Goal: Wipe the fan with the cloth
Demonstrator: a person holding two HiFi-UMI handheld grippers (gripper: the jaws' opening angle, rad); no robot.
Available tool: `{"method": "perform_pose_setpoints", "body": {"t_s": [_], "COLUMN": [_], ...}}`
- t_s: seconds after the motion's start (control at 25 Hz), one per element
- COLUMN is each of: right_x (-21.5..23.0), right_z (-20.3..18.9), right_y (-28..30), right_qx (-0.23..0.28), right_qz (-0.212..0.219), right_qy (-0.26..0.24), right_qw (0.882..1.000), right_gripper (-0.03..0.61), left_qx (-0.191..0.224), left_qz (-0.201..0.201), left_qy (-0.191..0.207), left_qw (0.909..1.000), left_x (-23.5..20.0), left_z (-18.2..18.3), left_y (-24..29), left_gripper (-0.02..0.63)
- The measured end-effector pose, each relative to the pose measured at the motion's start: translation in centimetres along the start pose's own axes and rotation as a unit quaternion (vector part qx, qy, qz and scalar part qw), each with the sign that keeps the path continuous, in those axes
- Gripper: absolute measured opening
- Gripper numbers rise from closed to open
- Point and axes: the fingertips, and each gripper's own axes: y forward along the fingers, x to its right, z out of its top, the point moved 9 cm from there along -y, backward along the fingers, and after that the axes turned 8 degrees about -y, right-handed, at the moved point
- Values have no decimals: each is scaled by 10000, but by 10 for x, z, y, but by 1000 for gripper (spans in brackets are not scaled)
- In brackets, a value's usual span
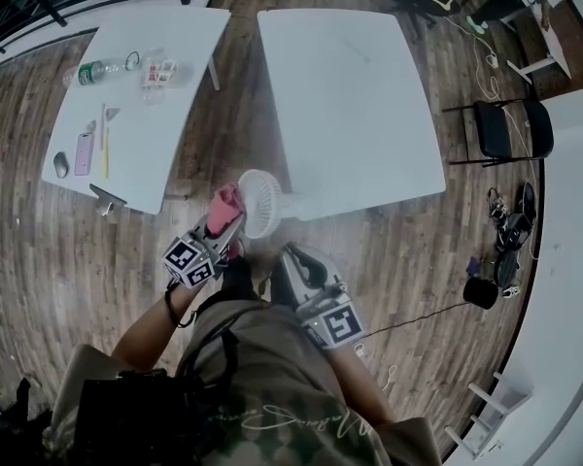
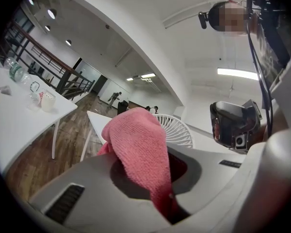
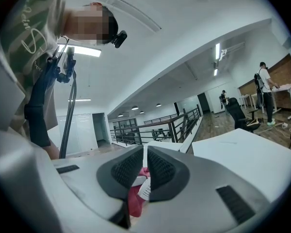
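1. Fuzzy pink cloth (image 2: 138, 149), pinched in the left gripper (image 1: 225, 223), bunches just beside the round, white slatted fan (image 1: 262, 202)
2. Right gripper (image 3: 145, 155), ribbed dark jaws nearly together, nips a pink scrap (image 3: 135, 198) low between them

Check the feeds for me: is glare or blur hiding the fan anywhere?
Head view: strong fisheye bend, and the white fan washes into the white table. Left gripper view: the cloth is sharp but covers part of the fan; dark corners. Right gripper view: no clear fan, ceiling light glares.
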Motion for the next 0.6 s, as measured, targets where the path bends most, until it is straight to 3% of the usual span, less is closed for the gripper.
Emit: {"method": "perform_pose_setpoints", "body": {"t_s": [0.2,0.36,0.6], "right_x": [4,-2,-2], "right_z": [3,3,3], "right_y": [0,0,-1], "right_qx": [341,102,128], "right_qz": [-188,-26,-15], "right_qy": [-202,-13,-45], "right_qw": [9990,9999,9999], "right_gripper": [23,23,23], "left_qx": [43,46,51], "left_qz": [-100,-183,-412], "left_qy": [-123,-132,-102], "left_qw": [9999,9997,9991], "left_x": [14,22,38], "left_z": [-1,-1,8], "left_y": [-3,-4,0], "left_gripper": [44,46,44]}}
